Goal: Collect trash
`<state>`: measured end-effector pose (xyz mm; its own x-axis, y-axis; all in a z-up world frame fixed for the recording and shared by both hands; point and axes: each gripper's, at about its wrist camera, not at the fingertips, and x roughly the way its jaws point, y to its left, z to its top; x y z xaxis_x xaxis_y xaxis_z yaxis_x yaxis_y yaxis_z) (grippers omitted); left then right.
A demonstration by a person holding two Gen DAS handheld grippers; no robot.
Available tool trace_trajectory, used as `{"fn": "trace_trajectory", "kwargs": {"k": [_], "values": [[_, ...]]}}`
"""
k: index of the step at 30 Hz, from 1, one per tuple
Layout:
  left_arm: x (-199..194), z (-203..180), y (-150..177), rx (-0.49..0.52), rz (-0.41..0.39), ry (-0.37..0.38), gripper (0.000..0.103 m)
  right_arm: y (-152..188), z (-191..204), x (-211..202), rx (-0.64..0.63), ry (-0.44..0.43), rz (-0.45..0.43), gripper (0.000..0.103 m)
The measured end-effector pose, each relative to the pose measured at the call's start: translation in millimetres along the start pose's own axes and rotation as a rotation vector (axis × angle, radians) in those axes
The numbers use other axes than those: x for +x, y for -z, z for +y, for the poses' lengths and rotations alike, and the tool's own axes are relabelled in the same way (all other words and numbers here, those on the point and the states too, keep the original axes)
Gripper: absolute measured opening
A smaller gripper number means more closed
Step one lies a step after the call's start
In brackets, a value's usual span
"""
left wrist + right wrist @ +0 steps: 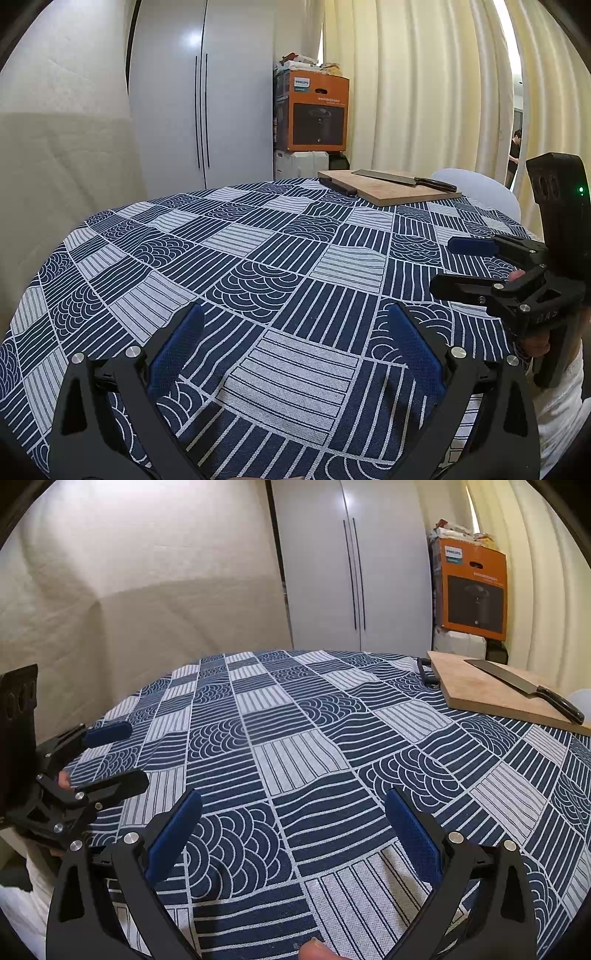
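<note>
Trash cannot be seen anywhere on the patterned desk (280,258). Only the left view shows a person (515,155) past the curtain (424,92). Left tool (295,332) and right tool (293,812) both gape wide, empty. A knife (524,688) lies on the cutting board (480,694) at the far edge.

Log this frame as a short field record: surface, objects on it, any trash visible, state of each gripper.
surface: round table with blue-and-white patterned cloth
objects on table: wooden cutting board at the far edge, cleaver lying flat on it
trash visible: none in either view
left gripper: open, holding nothing, over the cloth
right gripper: open, holding nothing, over the cloth
background: white wardrobe, orange appliance box, cream curtain
</note>
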<state>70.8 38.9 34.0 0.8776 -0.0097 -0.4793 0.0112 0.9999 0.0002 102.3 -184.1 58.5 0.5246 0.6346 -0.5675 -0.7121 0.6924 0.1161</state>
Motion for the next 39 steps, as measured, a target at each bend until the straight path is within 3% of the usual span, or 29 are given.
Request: {"fn": "trace_trajectory", "kwargs": {"k": [28, 39], "values": [[-1.1, -1.6, 0.2, 0.012, -0.008, -0.008, 0.097, -0.4, -1.6, 0.8, 0.01, 0.015, 0.003, 0.095], [4.1, 1.6, -0.8, -0.007, 0.028, 0.014, 0.097, -0.7, -1.9, 2.5, 0.015, 0.016, 0.014, 0.095]]}}
